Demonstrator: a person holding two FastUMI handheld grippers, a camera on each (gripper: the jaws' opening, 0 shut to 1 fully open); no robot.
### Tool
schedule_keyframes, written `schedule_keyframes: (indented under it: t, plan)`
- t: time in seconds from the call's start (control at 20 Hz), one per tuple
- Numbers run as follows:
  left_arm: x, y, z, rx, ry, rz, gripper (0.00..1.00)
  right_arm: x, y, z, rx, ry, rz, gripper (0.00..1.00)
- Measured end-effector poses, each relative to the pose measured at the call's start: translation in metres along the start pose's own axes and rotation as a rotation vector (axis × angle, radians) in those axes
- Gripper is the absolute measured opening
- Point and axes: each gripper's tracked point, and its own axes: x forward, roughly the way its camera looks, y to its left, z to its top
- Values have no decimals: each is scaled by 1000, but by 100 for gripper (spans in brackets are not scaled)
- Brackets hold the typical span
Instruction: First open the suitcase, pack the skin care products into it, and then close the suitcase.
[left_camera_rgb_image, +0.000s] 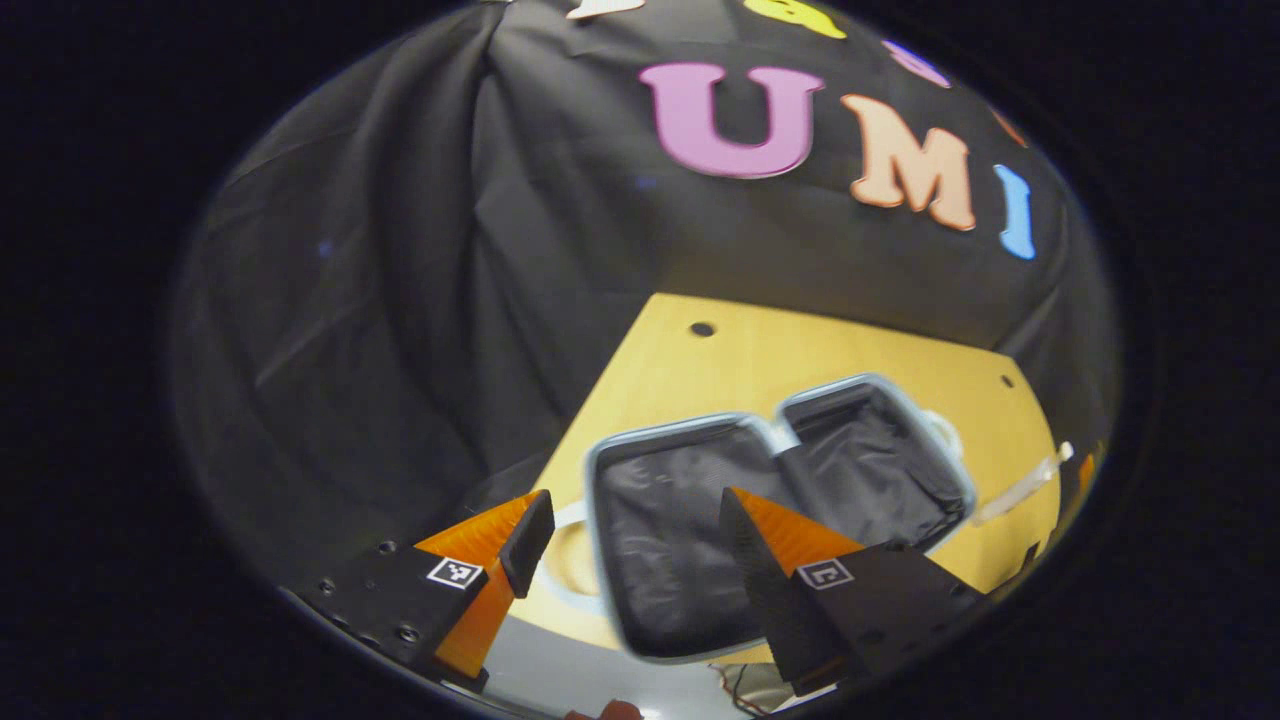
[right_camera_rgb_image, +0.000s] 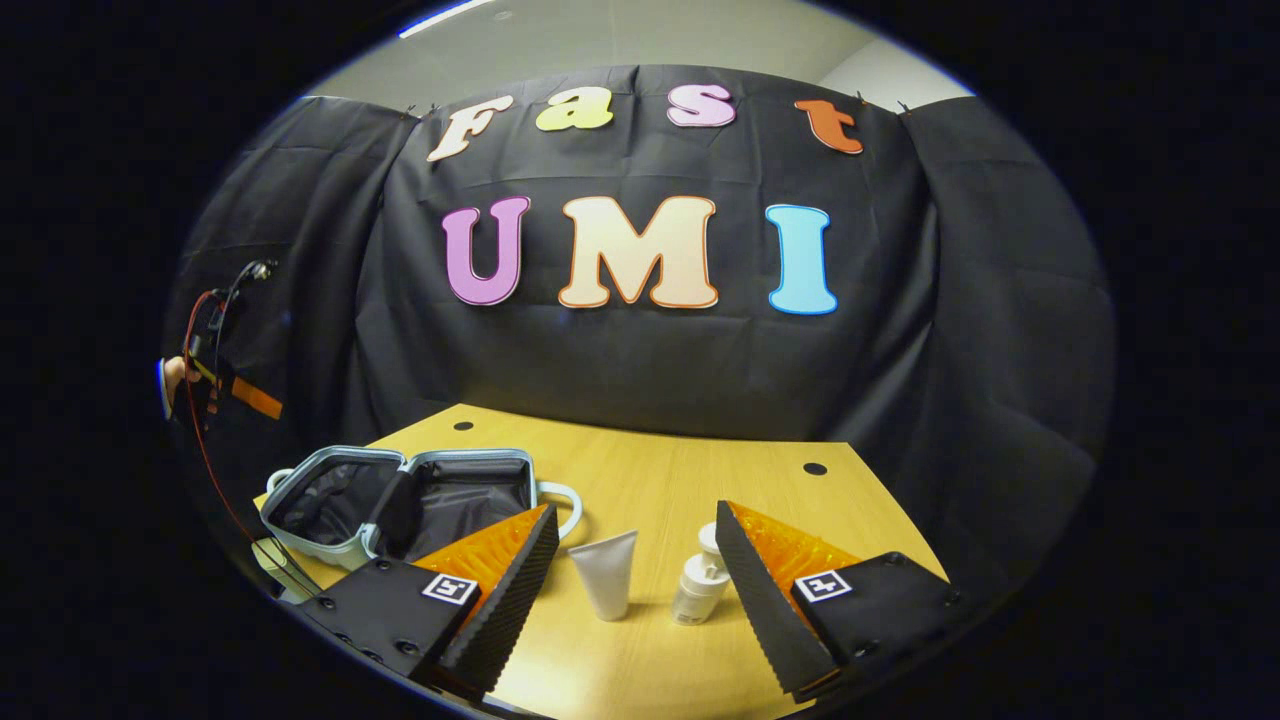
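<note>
Suitcase (left_camera_rgb_image: 700, 520) blurred; pump bottle (right_camera_rgb_image: 700, 585) partly behind claw finger.

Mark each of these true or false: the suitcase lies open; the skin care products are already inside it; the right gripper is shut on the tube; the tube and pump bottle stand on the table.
1. The suitcase lies open. True.
2. The skin care products are already inside it. False: both lined halves look empty, and the products are out on the table.
3. The right gripper is shut on the tube. False: its jaws stand open, with the tube between them, untouched.
4. The tube and pump bottle stand on the table. True.
</note>
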Motion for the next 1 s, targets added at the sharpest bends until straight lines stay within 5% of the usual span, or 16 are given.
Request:
schedule_keyframes:
  t: [0.35,0.65,1.0]
  plan:
    - [-28,-214,-8,33,-155,-274,96,8,-36,-42,-3,83,48,99]
    - [-17,-363,-77,-8,-68,-498,96,41,-49,-95,0,153,111,99]
    - [23,-441,-123,-25,-60,-533,96,85,-53,-142,48,190,186,99]
